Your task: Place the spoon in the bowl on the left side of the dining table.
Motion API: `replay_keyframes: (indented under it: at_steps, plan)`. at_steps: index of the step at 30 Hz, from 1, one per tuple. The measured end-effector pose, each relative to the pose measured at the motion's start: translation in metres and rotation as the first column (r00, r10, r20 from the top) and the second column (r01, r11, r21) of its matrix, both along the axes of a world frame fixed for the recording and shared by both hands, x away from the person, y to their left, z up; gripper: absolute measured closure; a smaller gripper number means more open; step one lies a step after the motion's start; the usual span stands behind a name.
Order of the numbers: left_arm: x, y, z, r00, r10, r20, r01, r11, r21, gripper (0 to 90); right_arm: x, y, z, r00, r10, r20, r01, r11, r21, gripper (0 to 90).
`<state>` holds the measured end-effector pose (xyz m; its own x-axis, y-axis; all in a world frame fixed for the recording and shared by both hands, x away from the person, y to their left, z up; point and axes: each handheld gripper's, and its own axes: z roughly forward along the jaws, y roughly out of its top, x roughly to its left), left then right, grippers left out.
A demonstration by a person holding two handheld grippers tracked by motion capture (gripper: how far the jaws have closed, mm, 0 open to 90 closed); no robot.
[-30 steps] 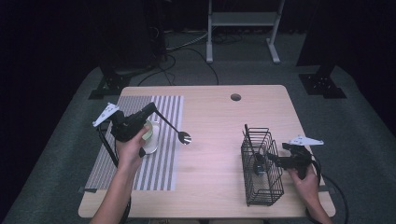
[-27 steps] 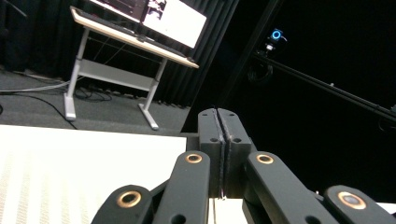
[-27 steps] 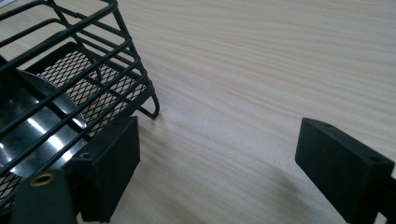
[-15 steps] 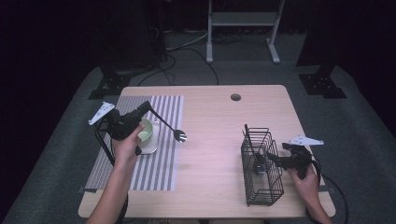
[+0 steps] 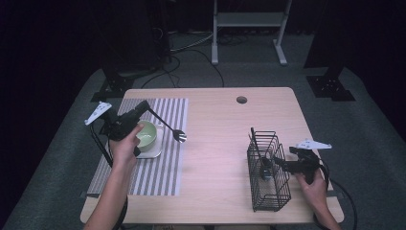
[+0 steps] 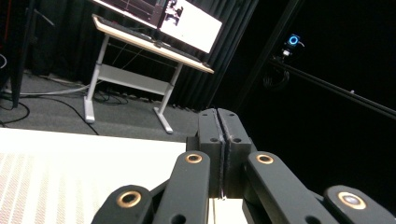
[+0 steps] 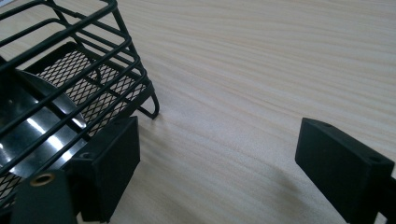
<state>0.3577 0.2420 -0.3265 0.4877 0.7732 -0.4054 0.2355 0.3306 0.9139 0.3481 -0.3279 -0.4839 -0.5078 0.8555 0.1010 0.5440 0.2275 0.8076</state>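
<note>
One dark fork (image 5: 168,129) hangs over the table (image 5: 215,143), its handle clenched in the left gripper (image 5: 146,109) and its head out at four o'clock past the striped mat (image 5: 163,167). In the left gripper view the jaws press flat together. Just under that gripper a green bowl (image 5: 147,134) sits on a white plate (image 5: 153,153). Well apart at three o'clock, the right gripper (image 7: 217,158) stands released, jaws wide, one touching the black wire basket (image 5: 268,191).
</note>
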Motion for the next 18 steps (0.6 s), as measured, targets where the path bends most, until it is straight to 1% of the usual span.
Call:
replay_keyframes:
  at_steps: [4,10,18]
  plan:
    - [0.001,0.005,0.002,0.9999,0.013,0.002,-0.013,0.9999,0.001,89.6,0.000,0.000,0.000,1.0000,0.000,0.000,0.000,1.0000,0.000,13.0]
    - [0.001,0.011,0.005,0.9995,0.032,0.005,-0.032,0.9994,0.016,89.6,0.000,0.000,0.000,1.0000,-0.001,-0.001,0.001,1.0000,-0.002,13.0]
    - [0.003,0.021,0.005,0.9981,0.061,-0.003,-0.061,0.9981,0.013,89.6,0.000,0.000,0.000,1.0000,0.000,-0.002,0.000,1.0000,-0.005,13.0]
